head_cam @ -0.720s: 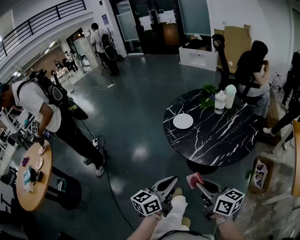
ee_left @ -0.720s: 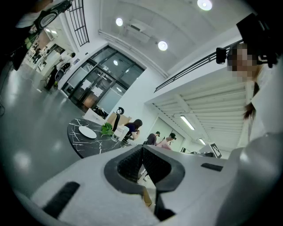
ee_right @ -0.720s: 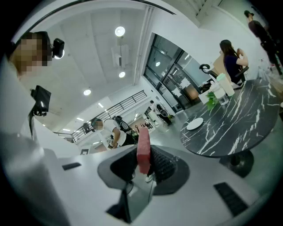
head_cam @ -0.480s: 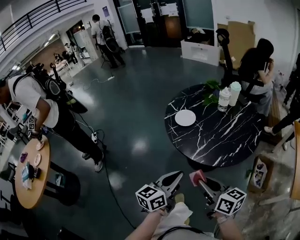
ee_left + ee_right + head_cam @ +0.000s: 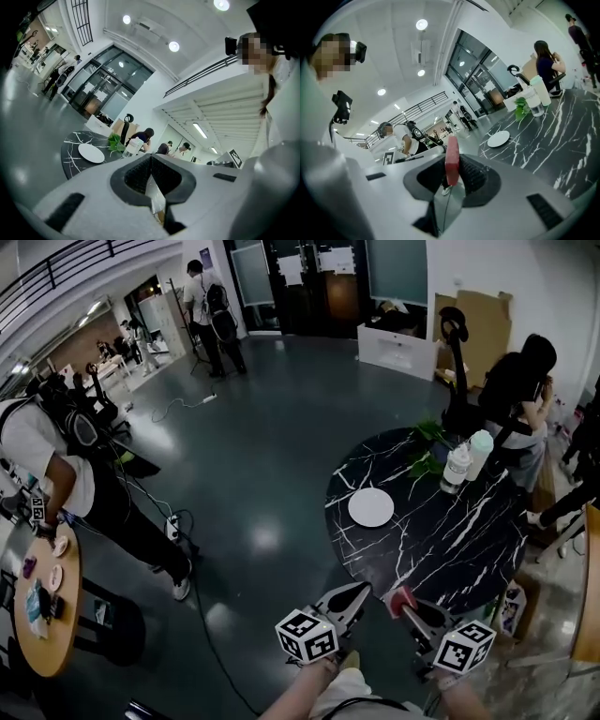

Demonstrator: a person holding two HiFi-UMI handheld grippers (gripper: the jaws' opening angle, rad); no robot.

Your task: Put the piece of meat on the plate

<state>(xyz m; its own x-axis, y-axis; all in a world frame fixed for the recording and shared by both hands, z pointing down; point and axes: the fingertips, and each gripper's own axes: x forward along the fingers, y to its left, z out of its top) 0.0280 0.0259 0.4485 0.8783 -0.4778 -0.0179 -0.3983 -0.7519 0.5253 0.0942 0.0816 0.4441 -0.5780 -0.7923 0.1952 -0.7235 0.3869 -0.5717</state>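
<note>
- Right gripper (image 5: 405,604): jaws narrow, closed on the piece of meat (image 5: 451,161), a thin red slab clamped across its two flat faces. It sits low and right of centre in the head view, in the air short of the near edge of the black marbled table (image 5: 450,549).
- Left gripper (image 5: 356,592): jaws together with nothing between them, just left of the right gripper.
- Plate (image 5: 371,507): white and bare, on the left part of the table top, well apart from the meat. A plant and two bottles stand at the table's far edge.
- Handling (judged): the slab stands free above the pads without sagging and its edges look straight, so it is probably light and fairly stiff. A grip across the flat faces, as here, suits it; the bare end leaves room to lay it down.
- Orientation: in the right gripper view the long axis runs up the frame, with the lower end between the pads and the free end uppermost. The narrow edge faces the camera.
</note>
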